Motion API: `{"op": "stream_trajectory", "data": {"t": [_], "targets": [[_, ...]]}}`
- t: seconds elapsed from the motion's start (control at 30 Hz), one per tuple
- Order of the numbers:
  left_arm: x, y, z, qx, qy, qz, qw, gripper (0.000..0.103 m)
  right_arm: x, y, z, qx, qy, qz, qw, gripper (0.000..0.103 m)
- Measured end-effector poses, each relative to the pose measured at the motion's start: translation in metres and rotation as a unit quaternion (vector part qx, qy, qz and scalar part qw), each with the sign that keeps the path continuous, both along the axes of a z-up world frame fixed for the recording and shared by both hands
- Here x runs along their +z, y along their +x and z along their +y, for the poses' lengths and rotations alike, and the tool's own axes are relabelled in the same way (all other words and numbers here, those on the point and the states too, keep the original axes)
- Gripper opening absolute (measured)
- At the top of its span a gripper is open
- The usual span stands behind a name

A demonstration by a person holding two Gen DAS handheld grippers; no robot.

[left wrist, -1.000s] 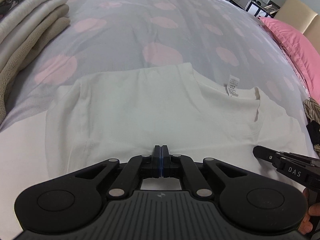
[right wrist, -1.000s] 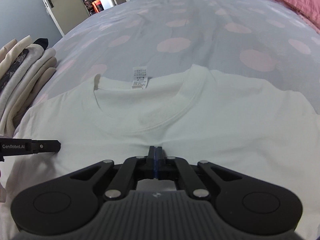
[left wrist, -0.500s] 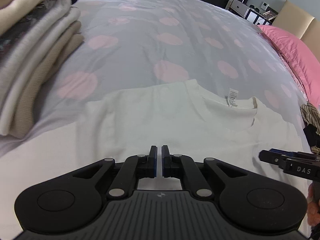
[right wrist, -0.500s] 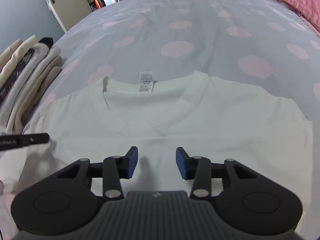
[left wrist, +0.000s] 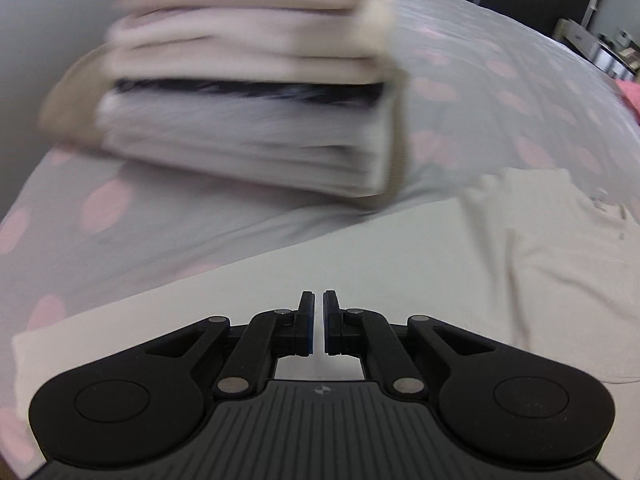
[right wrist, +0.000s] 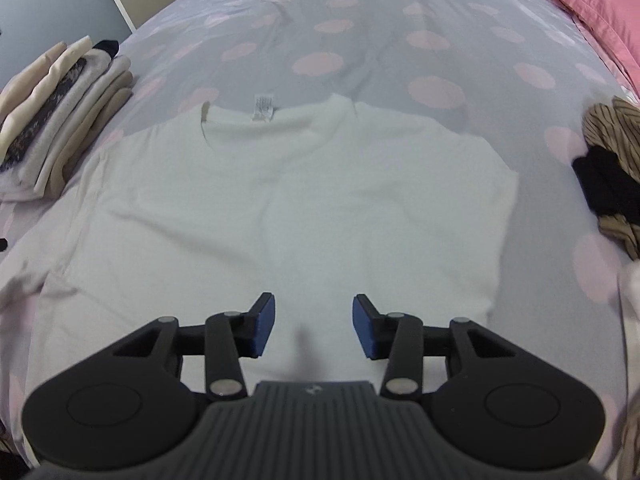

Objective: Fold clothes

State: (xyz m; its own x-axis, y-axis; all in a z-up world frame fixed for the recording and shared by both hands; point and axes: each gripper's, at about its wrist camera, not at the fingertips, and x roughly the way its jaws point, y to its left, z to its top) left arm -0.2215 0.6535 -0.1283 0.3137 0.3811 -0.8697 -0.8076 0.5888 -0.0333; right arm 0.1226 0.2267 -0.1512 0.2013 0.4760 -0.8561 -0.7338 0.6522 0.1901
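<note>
White T-shirt [right wrist: 288, 200] flat on spotted bed [right wrist: 360, 20]; right gripper [right wrist: 313, 330] jaws wide apart, left gripper [left wrist: 316, 322] jaws slightly parted, both empty; folded stack [left wrist: 248, 92] nearby.

The T-shirt [right wrist: 304, 208] is plain white, its neck label [right wrist: 263, 106] white too. The bedspread [right wrist: 360, 12] is pale grey with pink dots. The folded stack [right wrist: 60, 116] runs cream, beige and grey (one layer dark and mottled). The pillow [right wrist: 592, 4] is pink; the crumpled clothes [right wrist: 612, 172] are tan-striped and black. The right gripper [right wrist: 313, 330] is black with blue pads [right wrist: 366, 332].
</note>
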Motion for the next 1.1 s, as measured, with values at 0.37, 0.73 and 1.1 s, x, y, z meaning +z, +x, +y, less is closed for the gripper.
{"op": "stream_trajectory", "data": {"t": [0.37, 0.73, 1.1], "targets": [[-0.013, -0.124, 0.038, 0.174, 0.005, 0.023, 0.9844, 0.017, 0.005, -0.035, -0.050, 0.006, -0.003, 0.001, 1.000, 0.056], [-0.042, -0.210, 0.059, 0.293, -0.007, 0.046, 0.9550, 0.023, 0.008, -0.048, -0.057, 0.010, 0.001, -0.005, 1.000, 0.058], [-0.039, -0.221, 0.054, 0.321, -0.022, 0.008, 0.9466, 0.007, 0.005, -0.052, -0.047, 0.016, -0.003, -0.001, 1.000, 0.058]]}}
